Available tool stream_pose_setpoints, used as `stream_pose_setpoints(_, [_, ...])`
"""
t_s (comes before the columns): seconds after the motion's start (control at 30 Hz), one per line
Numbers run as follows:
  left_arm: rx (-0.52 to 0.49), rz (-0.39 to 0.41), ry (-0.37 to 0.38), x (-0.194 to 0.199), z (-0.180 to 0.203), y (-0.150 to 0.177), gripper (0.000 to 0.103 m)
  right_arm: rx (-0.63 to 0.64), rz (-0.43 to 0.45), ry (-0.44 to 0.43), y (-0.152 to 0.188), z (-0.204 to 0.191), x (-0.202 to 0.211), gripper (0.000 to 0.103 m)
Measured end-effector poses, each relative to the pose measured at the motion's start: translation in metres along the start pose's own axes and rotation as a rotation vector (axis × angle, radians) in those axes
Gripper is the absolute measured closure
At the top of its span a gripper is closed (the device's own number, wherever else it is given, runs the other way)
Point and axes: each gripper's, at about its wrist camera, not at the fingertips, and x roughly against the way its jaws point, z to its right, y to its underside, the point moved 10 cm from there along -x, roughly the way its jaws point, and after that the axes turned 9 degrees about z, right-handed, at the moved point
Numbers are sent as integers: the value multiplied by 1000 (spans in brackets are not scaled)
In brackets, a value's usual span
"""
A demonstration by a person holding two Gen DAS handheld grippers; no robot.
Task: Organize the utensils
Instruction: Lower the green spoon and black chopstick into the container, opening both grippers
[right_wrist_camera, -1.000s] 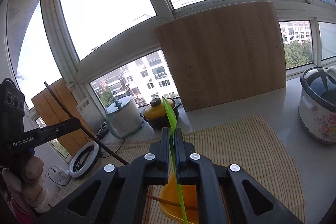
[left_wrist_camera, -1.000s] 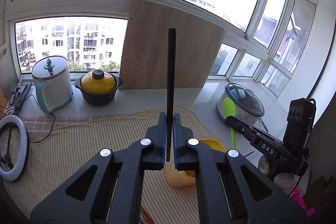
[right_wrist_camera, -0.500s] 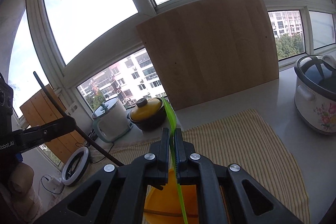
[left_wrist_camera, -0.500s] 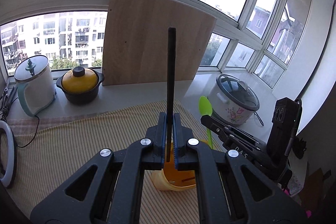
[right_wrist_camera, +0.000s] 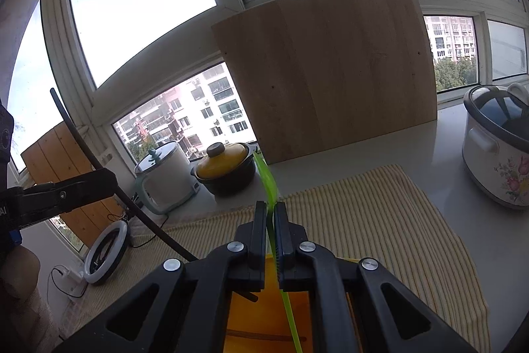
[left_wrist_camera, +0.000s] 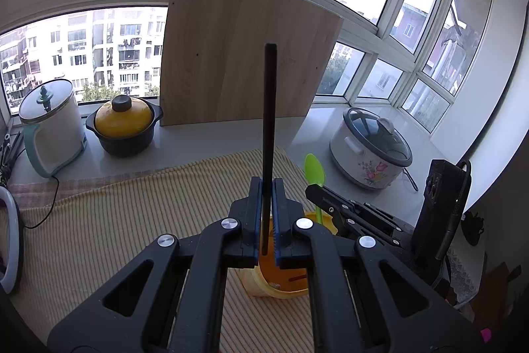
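My left gripper (left_wrist_camera: 267,214) is shut on a long black utensil handle (left_wrist_camera: 268,128) that stands upright over a yellow holder cup (left_wrist_camera: 281,280) on the striped cloth. My right gripper (right_wrist_camera: 270,230) is shut on a green plastic spoon (right_wrist_camera: 266,181), held edge-on over the same yellow cup (right_wrist_camera: 264,320). In the left wrist view the right gripper (left_wrist_camera: 317,191) and the green spoon's bowl (left_wrist_camera: 314,169) show just right of the cup. In the right wrist view the left gripper (right_wrist_camera: 109,179) holds the black utensil (right_wrist_camera: 99,167) slanting down into the cup.
A yellow striped cloth (left_wrist_camera: 115,220) covers the counter. A wooden board (left_wrist_camera: 244,62) leans on the window. A white kettle (left_wrist_camera: 49,121), a yellow-lidded pot (left_wrist_camera: 124,124) and a flowered rice cooker (left_wrist_camera: 370,151) stand at the back. A ring light (right_wrist_camera: 105,250) lies at the left edge.
Both grippers have moved closer over the yellow cup and a little lower, still holding the black utensil and the green spoon. The black utensil's lower end now reaches into the cup.
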Motion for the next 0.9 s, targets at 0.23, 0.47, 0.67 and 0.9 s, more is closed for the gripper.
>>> stream_pose_setpoints(0.23, [3, -27, 7, -7, 0, 10, 100, -13, 1, 5, 1, 5, 16, 101])
stream_pose_setpoints(0.47, [-6, -60, 25, -17, 5, 21, 100, 15, 5, 11, 6, 3, 29, 99])
stream_pose_setpoints(0.67, [-15, -70, 28, -17, 7, 26, 79, 11, -3, 12, 12, 3, 36, 73])
stream_pose_setpoints(0.9, [-17, -47, 13, -4, -2, 26, 79, 6, 0, 8, 16, 1, 47, 73])
